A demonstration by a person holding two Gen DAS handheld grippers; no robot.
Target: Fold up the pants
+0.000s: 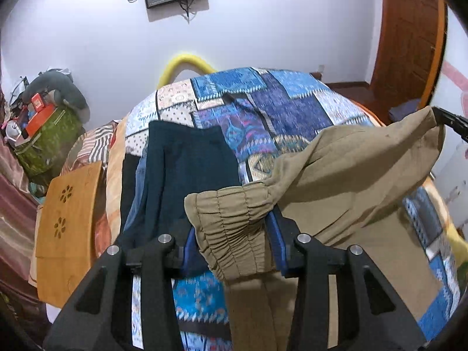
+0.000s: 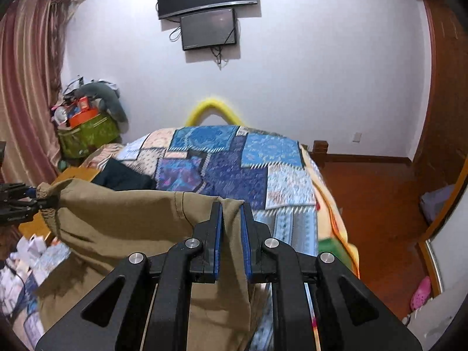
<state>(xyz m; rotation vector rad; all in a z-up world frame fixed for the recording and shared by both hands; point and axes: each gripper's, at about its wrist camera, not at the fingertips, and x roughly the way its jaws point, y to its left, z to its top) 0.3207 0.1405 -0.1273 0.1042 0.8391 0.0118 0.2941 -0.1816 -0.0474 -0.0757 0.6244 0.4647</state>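
Khaki pants (image 1: 336,175) with an elastic waistband hang stretched between both grippers above the patchwork bed. My left gripper (image 1: 232,231) is shut on the gathered waistband (image 1: 231,219). My right gripper (image 2: 231,213) is shut on the other end of the waist edge of the khaki pants (image 2: 122,219). The right gripper shows at the far right of the left wrist view (image 1: 450,122), and the left gripper shows at the far left of the right wrist view (image 2: 23,199). The cloth sags between them and drapes down below.
Dark folded pants (image 1: 187,163) lie on the blue patchwork bedspread (image 1: 278,102). A wooden lap table (image 1: 67,219) lies at the bed's left edge. A green bag with clutter (image 2: 87,134) stands in the corner. Monitors (image 2: 207,29) hang on the wall. Wooden floor (image 2: 365,199) lies to the right.
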